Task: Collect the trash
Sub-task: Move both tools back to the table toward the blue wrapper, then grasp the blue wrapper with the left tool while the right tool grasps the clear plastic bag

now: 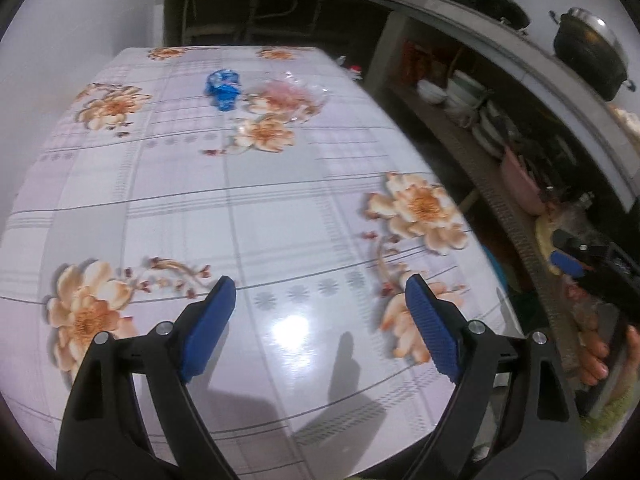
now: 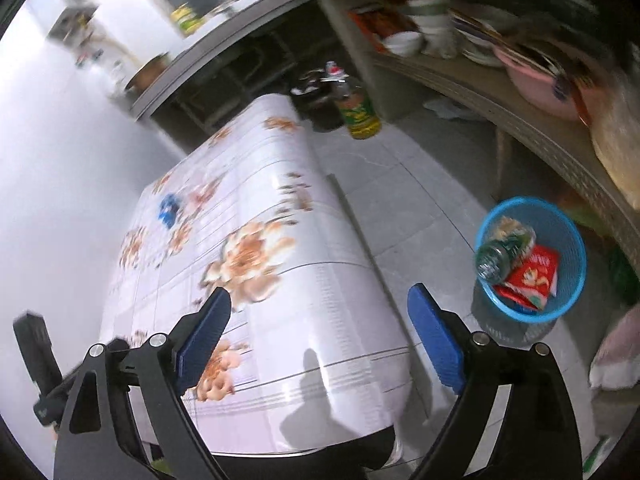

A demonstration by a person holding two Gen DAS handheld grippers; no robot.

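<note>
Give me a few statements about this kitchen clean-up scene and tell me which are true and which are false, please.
1. Both grippers are empty, jaws apart. True: the left gripper and right gripper hold nothing.
2. The blue wrapper lies in the bin. False: it lies on the table, at its far end.
3. The blue bin stands on the floor beside the table. True.
4. The bin is empty. False: it holds a plastic bottle and a red packet.
5. A clear plastic bag lies right beside the blue wrapper. True.
</note>
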